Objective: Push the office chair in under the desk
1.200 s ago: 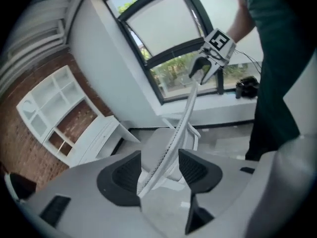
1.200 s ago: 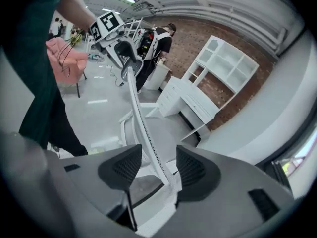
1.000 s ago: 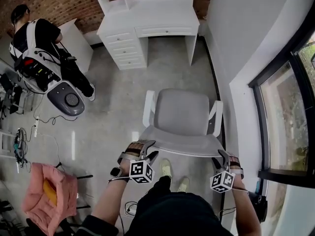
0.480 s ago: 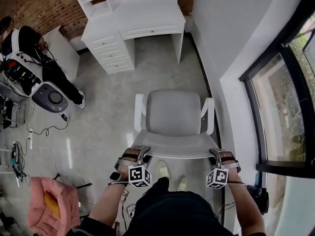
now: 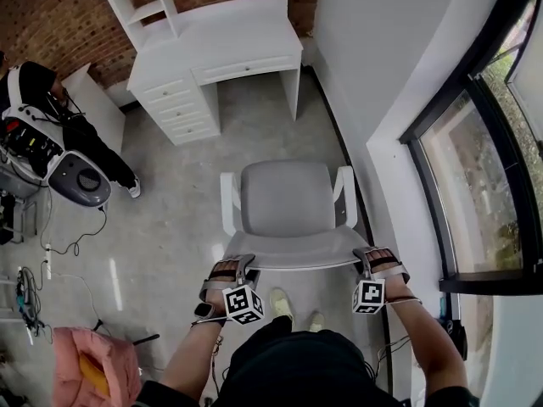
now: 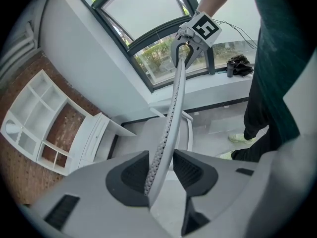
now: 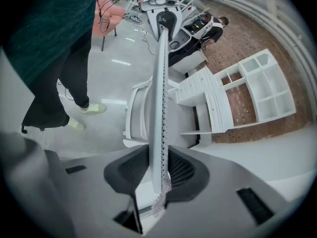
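Note:
The grey office chair (image 5: 284, 197) stands on the concrete floor facing the white desk (image 5: 229, 45), short of the desk's knee gap. I stand behind the chair. My left gripper (image 5: 242, 267) holds the left end of the backrest's top edge (image 5: 297, 257), and my right gripper (image 5: 371, 263) holds the right end. In the left gripper view the mesh backrest (image 6: 173, 113) runs between the pads of the left gripper (image 6: 159, 170), whose jaws are opening slightly. In the right gripper view the backrest (image 7: 159, 93) is pinched in the right gripper (image 7: 157, 170), whose jaws are closing.
A white shelf unit (image 5: 140, 2) sits on the desk's left. A person with equipment (image 5: 42, 125) crouches at the left. Cables (image 5: 25, 295) and a pink seat (image 5: 85, 371) lie at lower left. A white wall and window (image 5: 475, 168) run close along the right.
Both grippers have closed onto the backrest's top edge. The chair and I have come a little nearer the desk, and the view has shifted left.

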### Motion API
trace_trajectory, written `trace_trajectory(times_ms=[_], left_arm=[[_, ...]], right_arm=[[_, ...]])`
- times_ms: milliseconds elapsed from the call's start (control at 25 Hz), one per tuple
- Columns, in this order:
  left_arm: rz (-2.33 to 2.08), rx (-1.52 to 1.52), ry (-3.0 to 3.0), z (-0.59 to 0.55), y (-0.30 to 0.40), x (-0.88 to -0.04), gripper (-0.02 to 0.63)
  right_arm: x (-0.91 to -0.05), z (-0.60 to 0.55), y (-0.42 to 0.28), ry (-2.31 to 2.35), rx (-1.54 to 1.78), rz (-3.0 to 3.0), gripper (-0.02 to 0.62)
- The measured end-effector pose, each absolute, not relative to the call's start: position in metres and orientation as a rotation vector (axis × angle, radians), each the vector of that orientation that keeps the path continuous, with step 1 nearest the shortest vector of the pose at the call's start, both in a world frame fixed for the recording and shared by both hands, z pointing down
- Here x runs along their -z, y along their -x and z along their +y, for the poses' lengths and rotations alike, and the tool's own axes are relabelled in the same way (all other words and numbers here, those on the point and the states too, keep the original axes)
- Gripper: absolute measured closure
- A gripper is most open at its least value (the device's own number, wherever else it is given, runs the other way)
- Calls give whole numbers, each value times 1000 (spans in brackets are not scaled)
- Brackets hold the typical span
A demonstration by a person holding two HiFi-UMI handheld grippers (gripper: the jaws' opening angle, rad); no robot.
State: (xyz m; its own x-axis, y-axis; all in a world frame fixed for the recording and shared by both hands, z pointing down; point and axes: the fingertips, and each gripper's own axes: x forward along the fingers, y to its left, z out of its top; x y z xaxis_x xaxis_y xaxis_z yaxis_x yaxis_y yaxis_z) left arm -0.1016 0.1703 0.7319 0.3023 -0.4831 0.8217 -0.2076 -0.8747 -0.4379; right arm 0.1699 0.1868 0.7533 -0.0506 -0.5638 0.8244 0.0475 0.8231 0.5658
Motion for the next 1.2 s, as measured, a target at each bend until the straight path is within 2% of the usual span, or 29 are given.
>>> trace_trajectory(times_ms=[560, 880, 1200], left_arm=[[578, 1636, 2314, 125, 111, -734, 472], [724, 1697, 2295, 82, 125, -739, 463], [753, 1719, 2259, 49, 108, -756, 456]], right_arm=[[-765, 130, -164, -308, 486, -1471, 512], [-767, 88, -151, -322, 493, -1507, 511], [-787, 47, -168, -339, 518, -1533, 511]])
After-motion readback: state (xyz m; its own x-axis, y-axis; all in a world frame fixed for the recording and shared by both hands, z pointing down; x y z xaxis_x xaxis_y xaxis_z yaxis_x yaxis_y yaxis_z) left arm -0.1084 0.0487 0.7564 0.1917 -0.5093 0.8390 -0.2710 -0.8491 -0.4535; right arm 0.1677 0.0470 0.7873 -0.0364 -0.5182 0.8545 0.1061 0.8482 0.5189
